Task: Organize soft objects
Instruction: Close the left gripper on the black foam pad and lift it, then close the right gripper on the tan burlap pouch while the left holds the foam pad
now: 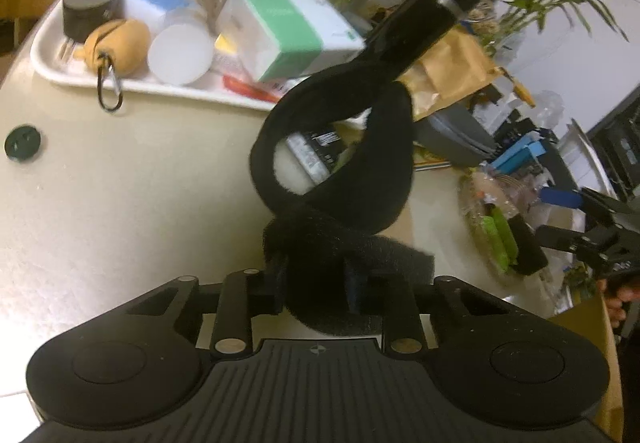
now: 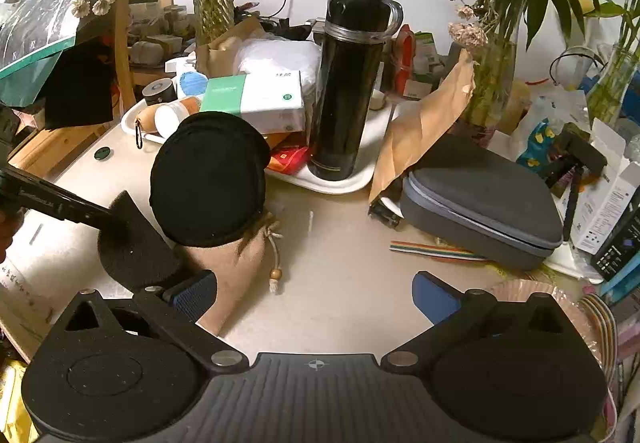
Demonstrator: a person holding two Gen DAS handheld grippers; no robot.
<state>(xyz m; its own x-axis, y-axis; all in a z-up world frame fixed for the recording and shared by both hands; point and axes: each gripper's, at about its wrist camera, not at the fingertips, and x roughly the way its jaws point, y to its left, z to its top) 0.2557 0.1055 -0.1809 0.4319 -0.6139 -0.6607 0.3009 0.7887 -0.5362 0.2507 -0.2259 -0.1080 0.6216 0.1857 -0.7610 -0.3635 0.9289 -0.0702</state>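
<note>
A black fleece earmuff [image 1: 352,179] curls up from the beige table, and my left gripper [image 1: 320,279] is shut on its fuzzy lower end. In the right wrist view the same earmuff [image 2: 208,179] stands as a round black pad, with the left gripper [image 2: 92,217] reaching in from the left and pinching its flap. A beige drawstring pouch [image 2: 240,263] lies just under and behind the earmuff. My right gripper [image 2: 316,299] is open above the bare table, with its left blue pad beside the pouch and nothing between its fingers.
A white tray [image 2: 340,183] carries a black thermos [image 2: 348,83], a green-and-white box [image 2: 256,99] and small items. A grey zip case [image 2: 480,199] and a brown paper bag [image 2: 424,123] lie to the right. Glass vases with plants line the back.
</note>
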